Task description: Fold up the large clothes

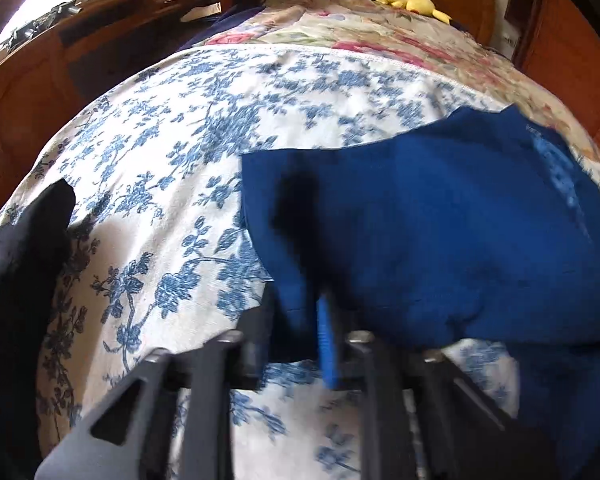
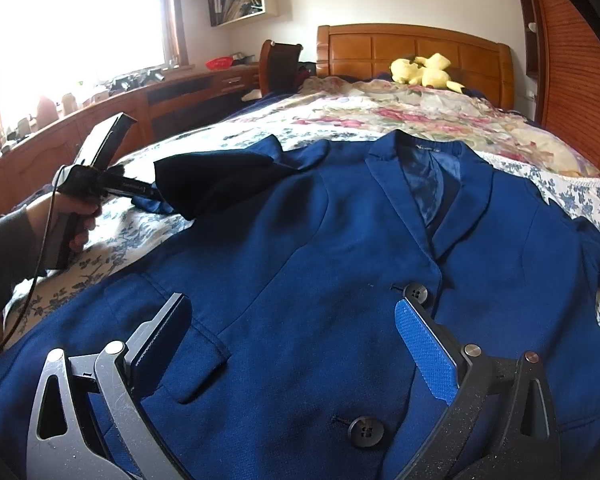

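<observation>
A dark blue blazer point(image 2: 320, 260) lies face up on the bed, collar toward the headboard, with two black buttons down its front. My left gripper point(image 1: 300, 320) is shut on the blazer's left sleeve point(image 1: 400, 220) and holds its end lifted off the bedspread; it also shows in the right wrist view point(image 2: 156, 196), at the sleeve's cuff point(image 2: 204, 184). My right gripper point(image 2: 292, 332) is open and empty, hovering over the blazer's lower front between the flap pocket point(image 2: 196, 360) and the buttons.
The bed has a blue-and-white floral bedspread point(image 1: 160, 160) with a pink floral quilt point(image 2: 380, 120) behind it. A yellow plush toy point(image 2: 424, 70) lies by the wooden headboard. A wooden desk point(image 2: 120, 108) runs along the left. A wardrobe point(image 2: 572, 60) stands at the right.
</observation>
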